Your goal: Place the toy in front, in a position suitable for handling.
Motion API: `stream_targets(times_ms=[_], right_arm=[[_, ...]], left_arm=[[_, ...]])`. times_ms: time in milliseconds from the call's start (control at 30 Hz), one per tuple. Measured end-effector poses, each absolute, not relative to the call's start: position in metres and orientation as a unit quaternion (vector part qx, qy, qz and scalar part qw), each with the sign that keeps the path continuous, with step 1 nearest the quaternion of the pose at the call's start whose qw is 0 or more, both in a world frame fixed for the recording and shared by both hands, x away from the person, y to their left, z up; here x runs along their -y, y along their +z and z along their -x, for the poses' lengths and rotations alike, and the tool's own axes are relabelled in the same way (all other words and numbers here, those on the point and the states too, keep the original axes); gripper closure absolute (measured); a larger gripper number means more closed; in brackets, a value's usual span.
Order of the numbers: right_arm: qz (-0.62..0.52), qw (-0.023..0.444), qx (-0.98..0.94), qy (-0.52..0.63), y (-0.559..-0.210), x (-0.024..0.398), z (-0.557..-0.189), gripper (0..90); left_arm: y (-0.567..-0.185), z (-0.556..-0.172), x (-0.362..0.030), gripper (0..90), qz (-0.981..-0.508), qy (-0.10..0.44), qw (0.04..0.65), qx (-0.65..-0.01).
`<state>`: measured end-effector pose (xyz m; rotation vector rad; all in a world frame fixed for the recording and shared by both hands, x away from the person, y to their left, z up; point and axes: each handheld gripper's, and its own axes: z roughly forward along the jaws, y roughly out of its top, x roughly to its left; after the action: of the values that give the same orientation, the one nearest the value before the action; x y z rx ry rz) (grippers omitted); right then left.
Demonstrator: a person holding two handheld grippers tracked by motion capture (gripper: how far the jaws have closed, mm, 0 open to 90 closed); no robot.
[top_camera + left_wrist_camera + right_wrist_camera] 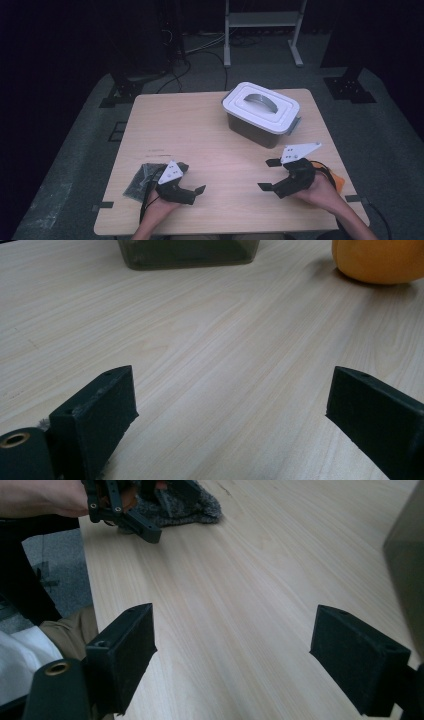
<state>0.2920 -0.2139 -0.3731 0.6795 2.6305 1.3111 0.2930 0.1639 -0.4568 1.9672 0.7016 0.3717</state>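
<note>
On the far right-middle of the wooden table (200, 130) stands a smoky grey box with a white handled lid (260, 111). My left gripper (192, 179) rests low at the front left. It is open, with nothing but bare wood between its jaws (230, 400). My right gripper (268, 174) sits at the front right, also open and holding nothing (232, 640). The box's base (190, 252) lies straight ahead in the left gripper view. Its wall (407, 565) stands at the right edge of the right gripper view.
A dark grey fuzzy cloth (142, 177) lies beside the left hand, and the cloth (185, 505) also appears behind the other gripper (125, 510). An orange rounded object (339, 181) sits by the right wrist; the orange object (380, 260) is near the box. Bare wood lies between the grippers.
</note>
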Motion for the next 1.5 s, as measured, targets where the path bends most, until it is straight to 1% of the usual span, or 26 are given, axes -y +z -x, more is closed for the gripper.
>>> stream_targets(times_ms=[633,1133,1500], right_arm=[[-0.253,0.090,-0.866,0.421,-0.356,0.264,-0.293,16.6],[-0.286,0.110,-0.858,0.411,-0.362,0.298,-0.291,16.9],[-0.308,0.112,-0.857,0.397,-0.373,0.316,-0.291,16.9]], left_arm=[[-0.457,-0.293,-0.164,4.9,-0.808,0.155,0.490,-0.289],[-0.457,-0.293,-0.165,4.9,-0.806,0.158,0.490,-0.291],[-0.458,-0.293,-0.165,4.9,-0.807,0.155,0.488,-0.293]])
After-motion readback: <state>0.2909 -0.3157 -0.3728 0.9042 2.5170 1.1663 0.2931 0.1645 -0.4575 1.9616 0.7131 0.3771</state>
